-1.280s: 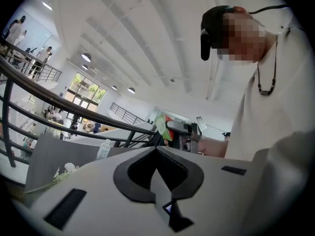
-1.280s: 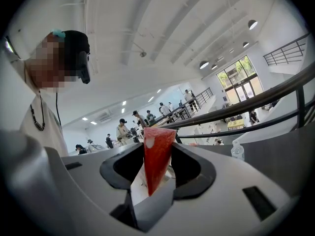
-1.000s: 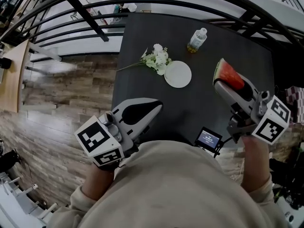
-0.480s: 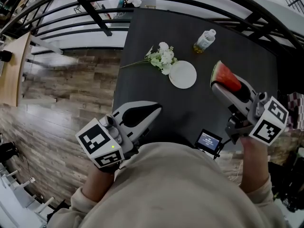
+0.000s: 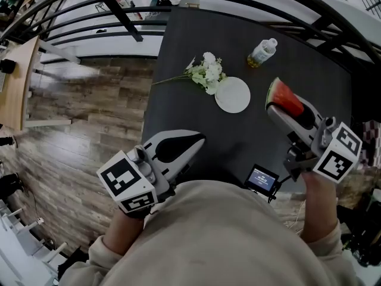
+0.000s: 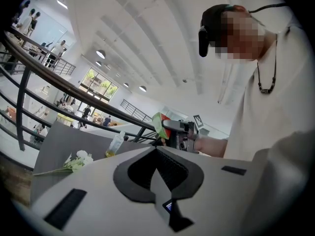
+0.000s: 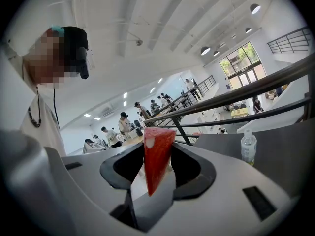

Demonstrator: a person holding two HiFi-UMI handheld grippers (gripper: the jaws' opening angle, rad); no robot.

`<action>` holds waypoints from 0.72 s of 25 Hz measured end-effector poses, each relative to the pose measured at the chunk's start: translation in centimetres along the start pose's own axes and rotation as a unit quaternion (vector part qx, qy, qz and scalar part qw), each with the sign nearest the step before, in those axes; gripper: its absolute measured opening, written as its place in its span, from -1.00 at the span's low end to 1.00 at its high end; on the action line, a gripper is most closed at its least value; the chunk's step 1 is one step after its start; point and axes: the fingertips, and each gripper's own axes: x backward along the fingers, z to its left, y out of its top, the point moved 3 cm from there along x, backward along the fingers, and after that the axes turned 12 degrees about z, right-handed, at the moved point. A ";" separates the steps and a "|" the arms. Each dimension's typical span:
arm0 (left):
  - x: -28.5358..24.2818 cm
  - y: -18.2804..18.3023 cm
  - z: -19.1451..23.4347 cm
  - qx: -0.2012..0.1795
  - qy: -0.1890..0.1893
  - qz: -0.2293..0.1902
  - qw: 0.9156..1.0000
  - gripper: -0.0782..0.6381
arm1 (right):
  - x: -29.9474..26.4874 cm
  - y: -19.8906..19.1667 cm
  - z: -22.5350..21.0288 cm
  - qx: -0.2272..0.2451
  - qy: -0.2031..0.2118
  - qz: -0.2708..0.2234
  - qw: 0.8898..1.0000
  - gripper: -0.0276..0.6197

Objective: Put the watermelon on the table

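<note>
The person's chest (image 5: 220,237) hides the near edge of the table (image 5: 238,136); print on the small screen (image 5: 261,177) is unreadable

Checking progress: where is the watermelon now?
Head view, right side: the watermelon is clamped in the right gripper above the dark table, right of the white plate.

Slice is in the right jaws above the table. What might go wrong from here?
1. The watermelon is a thin wedge pinched by the right gripper; it might slip out, or topple on release.
2. The bottle and plate lie close ahead; a careless set-down might knock them.
</note>
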 end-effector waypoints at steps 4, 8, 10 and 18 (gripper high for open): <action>-0.2 -0.4 0.3 0.006 0.004 0.005 1.000 -0.77 | -0.4 -0.1 -0.5 -0.002 0.003 0.007 1.000 -0.34; -0.3 -0.9 0.5 0.016 0.006 0.005 1.000 -0.77 | -1.0 -0.5 -1.2 -0.001 0.005 0.018 1.000 -0.34; -0.1 -1.2 0.9 0.019 0.009 0.006 1.000 -0.77 | -1.7 -0.8 -1.5 -0.002 0.008 0.022 1.000 -0.34; -0.5 -1.7 1.6 0.035 0.018 0.007 0.999 -0.77 | -3.3 -0.9 -2.9 -0.001 0.018 0.043 0.999 -0.34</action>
